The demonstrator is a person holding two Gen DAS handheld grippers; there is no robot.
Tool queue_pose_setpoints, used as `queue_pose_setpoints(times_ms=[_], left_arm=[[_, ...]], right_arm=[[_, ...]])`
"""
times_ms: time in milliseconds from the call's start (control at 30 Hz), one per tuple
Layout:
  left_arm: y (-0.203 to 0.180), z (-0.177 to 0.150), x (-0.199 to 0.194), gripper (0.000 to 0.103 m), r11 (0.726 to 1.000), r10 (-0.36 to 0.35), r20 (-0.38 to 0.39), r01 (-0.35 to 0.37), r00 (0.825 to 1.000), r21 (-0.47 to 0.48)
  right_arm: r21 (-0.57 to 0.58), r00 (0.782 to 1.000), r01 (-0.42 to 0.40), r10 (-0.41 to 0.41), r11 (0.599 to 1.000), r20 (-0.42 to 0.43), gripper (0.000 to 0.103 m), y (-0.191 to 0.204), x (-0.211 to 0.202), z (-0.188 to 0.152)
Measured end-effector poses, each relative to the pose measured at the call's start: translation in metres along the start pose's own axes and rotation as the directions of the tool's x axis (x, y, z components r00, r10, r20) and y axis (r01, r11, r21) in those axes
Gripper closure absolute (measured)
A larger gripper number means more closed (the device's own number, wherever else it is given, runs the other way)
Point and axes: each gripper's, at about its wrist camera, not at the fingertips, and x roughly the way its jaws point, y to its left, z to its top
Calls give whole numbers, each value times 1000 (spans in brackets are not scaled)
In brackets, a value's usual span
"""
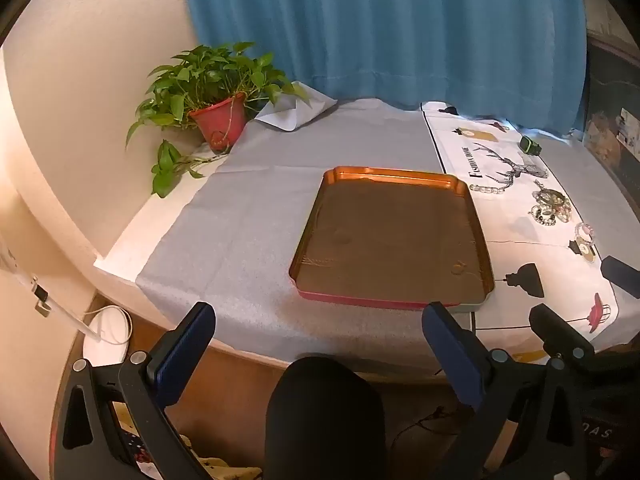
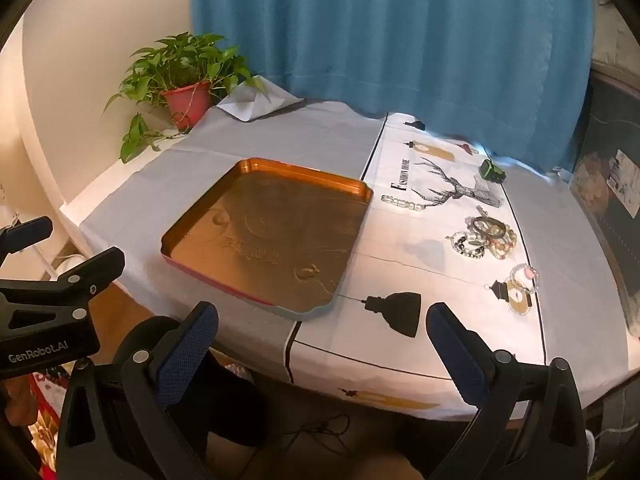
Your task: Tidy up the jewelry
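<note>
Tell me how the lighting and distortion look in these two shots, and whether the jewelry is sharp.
Left wrist view: warm dim light, strong fisheye bending the table edge, the jewelry pile small and soft. Right wrist view: same curvature, glare on the tray rim, beads clearer but still blurry.

1. The tray [image 2: 256, 176] looks like glossy, gold-toned metal.
2. The grey cloth [image 1: 248, 216] looks matt and finely textured.
3. The bracelets [image 2: 486, 236] are shiny beads.
4. The curtain [image 2: 400, 40] is soft blue fabric.
</note>
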Motion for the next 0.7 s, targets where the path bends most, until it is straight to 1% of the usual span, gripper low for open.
queue_pose_setpoints(times_ms=[267,300,400,433,700], left_arm=[[-11,-8,-14,0,999,26,30,-26,999,22],[-11,1,-10,0,1000,11,2,-11,1000,4],[-11,1,-11,0,1000,8,5,-8,1000,3],[-2,4,-9,0,1000,1,2,-1,1000,0],[-1,5,-10,0,1000,-1,0,1,1000,2]], right_arm=[[15,1000,5,-6,1000,16,0,-3,-8,0],[15,1000,6,-7,1000,17,0,-3,-8,0],[17,1000,8,-8,1000,26,0,1,-9,3],[16,1000,6,-7,1000,27,0,1,-11,2],[0,1000,0,0,1000,23,0,2,-13,4]])
